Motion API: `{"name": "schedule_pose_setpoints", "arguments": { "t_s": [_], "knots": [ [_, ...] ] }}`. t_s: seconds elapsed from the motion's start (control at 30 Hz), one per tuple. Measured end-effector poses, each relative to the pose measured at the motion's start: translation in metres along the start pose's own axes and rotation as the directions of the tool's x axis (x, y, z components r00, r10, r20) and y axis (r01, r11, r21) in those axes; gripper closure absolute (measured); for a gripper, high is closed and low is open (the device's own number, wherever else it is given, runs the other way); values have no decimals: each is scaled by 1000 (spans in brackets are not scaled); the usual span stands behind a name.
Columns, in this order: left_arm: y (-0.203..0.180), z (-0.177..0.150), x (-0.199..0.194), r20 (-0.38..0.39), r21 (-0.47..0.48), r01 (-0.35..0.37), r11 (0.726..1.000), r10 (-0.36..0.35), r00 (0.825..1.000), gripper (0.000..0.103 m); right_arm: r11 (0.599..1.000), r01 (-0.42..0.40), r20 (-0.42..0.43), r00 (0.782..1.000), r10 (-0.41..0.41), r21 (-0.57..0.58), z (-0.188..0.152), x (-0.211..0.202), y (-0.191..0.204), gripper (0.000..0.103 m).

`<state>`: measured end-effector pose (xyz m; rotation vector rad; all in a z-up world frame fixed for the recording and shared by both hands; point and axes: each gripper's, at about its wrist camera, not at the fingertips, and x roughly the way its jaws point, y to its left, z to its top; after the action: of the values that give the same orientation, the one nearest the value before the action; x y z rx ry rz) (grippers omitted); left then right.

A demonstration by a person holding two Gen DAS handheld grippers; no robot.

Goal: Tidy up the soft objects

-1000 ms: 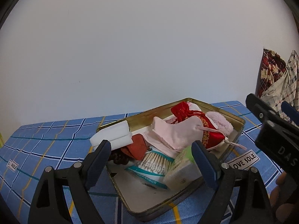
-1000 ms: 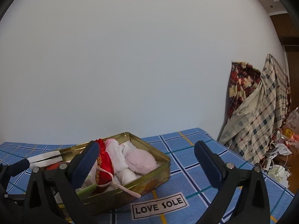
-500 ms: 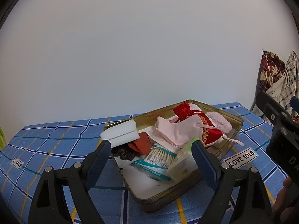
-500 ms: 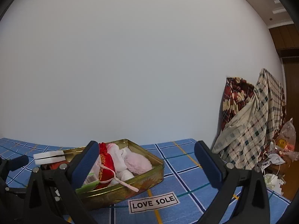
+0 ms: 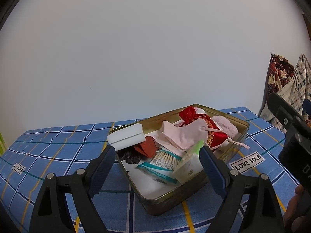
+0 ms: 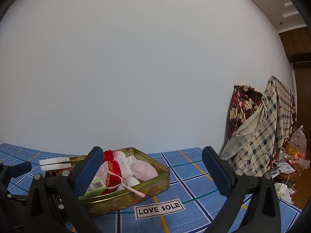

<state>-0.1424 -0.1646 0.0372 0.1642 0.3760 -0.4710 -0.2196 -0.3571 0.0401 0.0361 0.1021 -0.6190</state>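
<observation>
- Soft things lie piled in a gold tin box [image 5: 196, 199] that sits on a blue checked cloth [image 5: 58, 151].
- A red pouch [image 5: 202, 124] with gold patterns lies near the back of the tin, and its pink string hangs over the rim.
- A pale pink cloth bag [image 5: 182, 136] rests on top of the red pouch.
- A fluffy pink thing [image 5: 226, 125] sits at the far right end of the tin, touching the red pouch.
- A white sponge block [image 5: 126, 136] leans on the tin's left rim.
- A packet of cotton swabs [image 5: 165, 160], a small box with a green lid [image 5: 191, 164], a rust-red bit of cloth [image 5: 146, 147] and a dark scrunchy thing [image 5: 130, 156] lie in the front half.
- The left gripper [image 5: 155, 169] hangs just over the front of the tin with its fingers spread wide and nothing between them.
- The right gripper [image 6: 152, 171] is to the right of the tin, its fingers also wide apart and gripping nothing.
- A "LOVE SOLE" label [image 6: 159, 208] is on the cloth just in front of the tin.
- Checked blankets [image 6: 260, 128] are heaped by the wall on the right.
</observation>
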Motion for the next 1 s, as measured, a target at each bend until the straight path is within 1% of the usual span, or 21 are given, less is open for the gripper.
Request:
{"name": "schedule_pose_setpoints", "arguments": {
  "t_s": [0.2, 0.33, 0.47, 0.6, 0.8, 1.0],
  "knots": [
    [3, -1, 1, -10, -14, -2, 1000, 1, 1000, 13, 1000, -5, 9, 1000, 5, 9, 1, 1, 1, 0],
    [3, -1, 2, -21, -20, 0, 1000, -1, 1000, 13, 998, -14, 18, 1000, 13, 59, 4, 0, -1, 0],
    [3, 0, 1, -16, -19, -8, 1000, 7, 1000, 13, 995, -29, -13, 999, 30, 91, 7, 2, -1, 0],
    [2, 1, -1, -6, -17, -6, 1000, 6, 1000, 13, 997, -27, -14, 1000, 28, 69, 6, -2, 3, 0],
    [0, 1, -1, -12, -5, -3, 1000, 3, 1000, 13, 998, -23, 1, 1000, 23, 58, 5, -10, 5, 0],
    [1, 2, 0, -17, -14, -8, 1000, 8, 1000, 13, 998, -22, 7, 1000, 22, 58, 6, -11, 5, 0]
  ]
}}
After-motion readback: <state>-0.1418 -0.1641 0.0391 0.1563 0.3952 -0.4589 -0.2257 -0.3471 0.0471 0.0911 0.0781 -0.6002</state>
